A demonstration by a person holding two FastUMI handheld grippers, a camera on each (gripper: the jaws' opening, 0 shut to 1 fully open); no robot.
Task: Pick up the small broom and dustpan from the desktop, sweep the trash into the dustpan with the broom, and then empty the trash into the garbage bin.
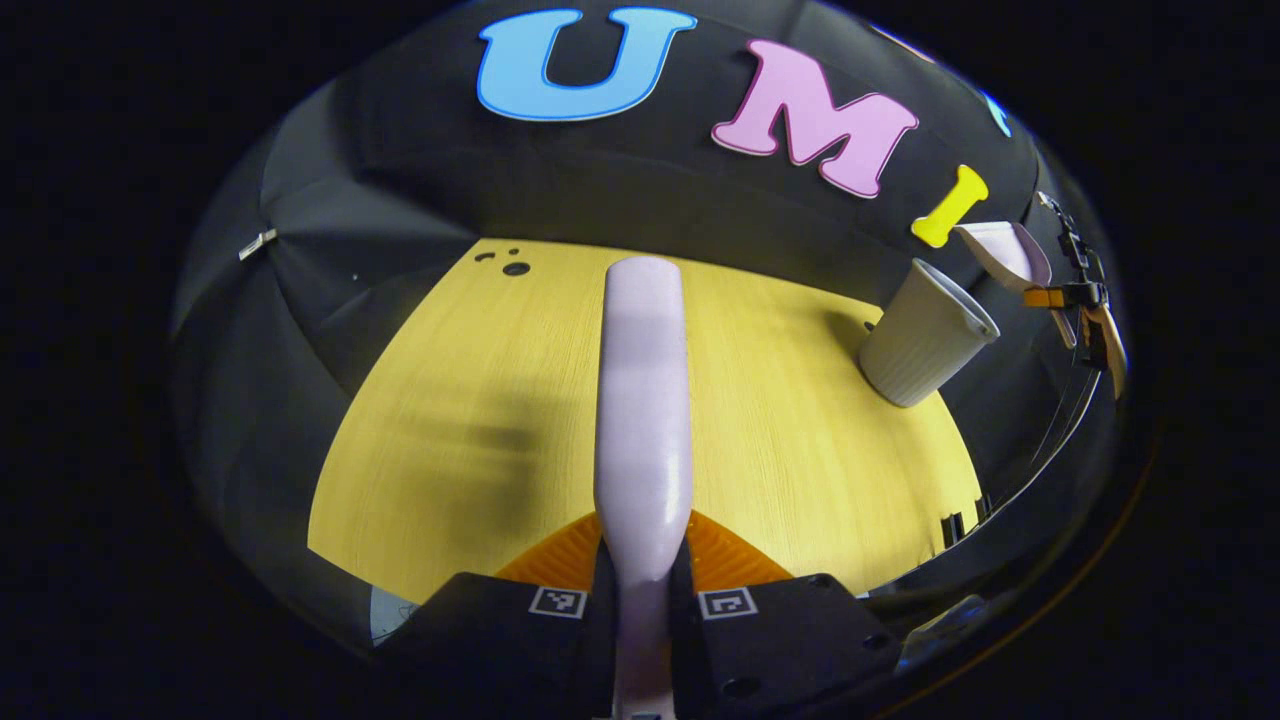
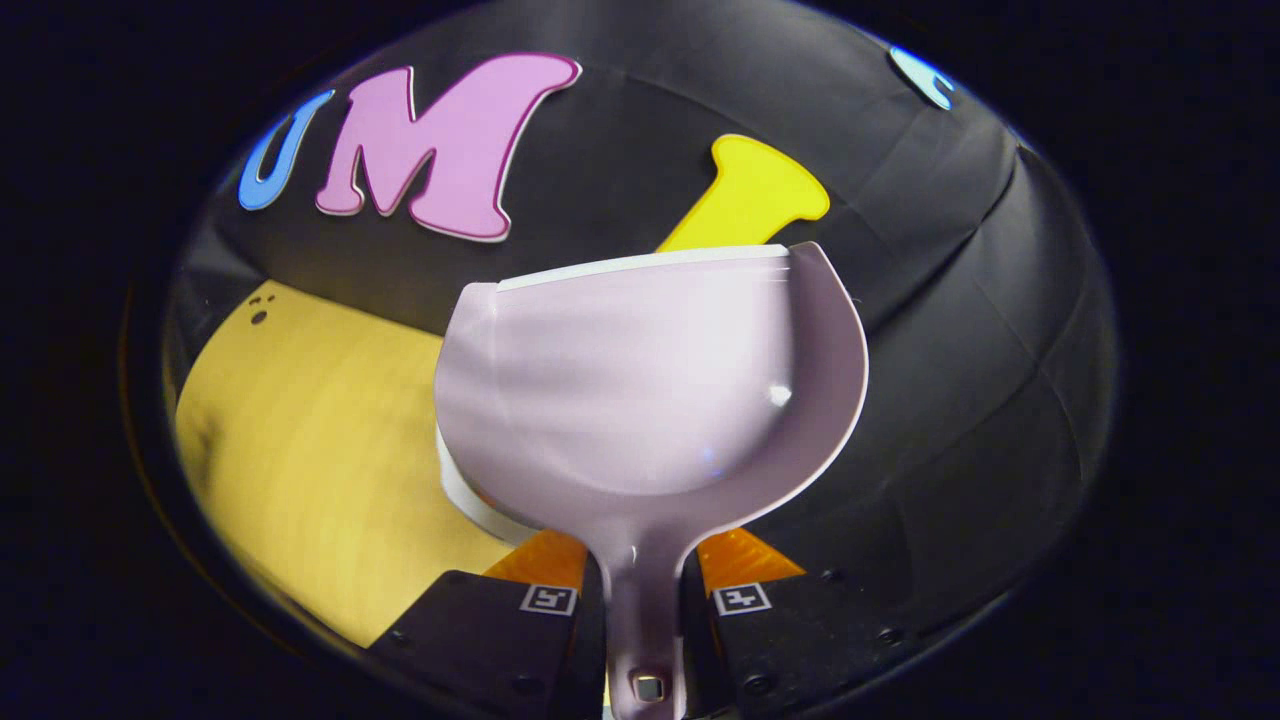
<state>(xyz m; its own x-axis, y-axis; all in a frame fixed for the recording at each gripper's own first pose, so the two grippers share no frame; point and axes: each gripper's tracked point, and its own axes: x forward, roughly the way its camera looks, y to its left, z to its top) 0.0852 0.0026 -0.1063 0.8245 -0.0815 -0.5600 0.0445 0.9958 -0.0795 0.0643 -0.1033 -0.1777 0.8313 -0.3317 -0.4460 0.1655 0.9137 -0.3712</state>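
Two grippers each clamp a pale lilac plastic tool. In the left gripper view, the left gripper (image 1: 643, 590) has both fingers pressed on the broom (image 1: 642, 420), whose smooth, glossy, rounded body runs straight ahead over the surface (image 1: 440, 440); its bristles cannot be made out. Far to the right stands the bin (image 1: 925, 335), a pale ribbed tapered cup, upright on the surface near its back edge. Just beyond it, held in the air, are the dustpan (image 1: 1005, 250) and the right gripper (image 1: 1085, 320) that carries it, apart from the bin.

In the right gripper view, the right gripper (image 2: 640, 590) has its fingers closed against the narrow handle of the dustpan (image 2: 650, 390), a shallow scoop with a straight front lip and curved side walls. Its hollow looks bare and shiny. A white rim (image 2: 470, 505) peeks out from under its left edge, likely the bin below.

Yellow wood grain covers the surface (image 2: 300, 440), which has a few small dark holes at its far corner. Black creased cloth walls (image 2: 980, 330) close in the booth behind and beside it.
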